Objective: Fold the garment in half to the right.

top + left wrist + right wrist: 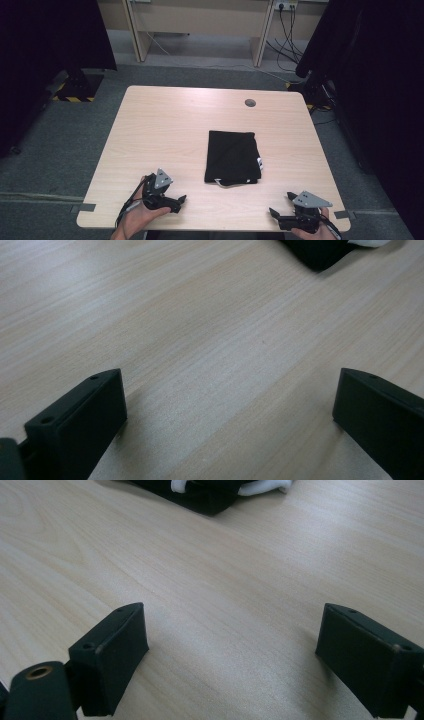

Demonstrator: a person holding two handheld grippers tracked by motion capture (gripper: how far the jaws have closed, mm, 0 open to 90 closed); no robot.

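A folded black cloth (232, 156) with a white cord and tag at its near edge lies on the light wooden table (165, 125), right of centre. My left gripper (180, 199) rests low near the front left edge, open, jaws pointing right toward the cloth. My right gripper (281, 204) sits at the front right corner, also open and empty. In the left gripper view a corner of the cloth (320, 250) lies far ahead of the spread jaws (230, 410). In the right gripper view the cloth (200, 495) with its white cord lies beyond the wide-apart jaws (232, 655).
A round grey cable port (250, 103) sits near the table's far edge. Dark curtains (50, 35) hang at both sides, with stand bases on the grey carpet. A desk frame and wall cables (287, 25) stand behind the table.
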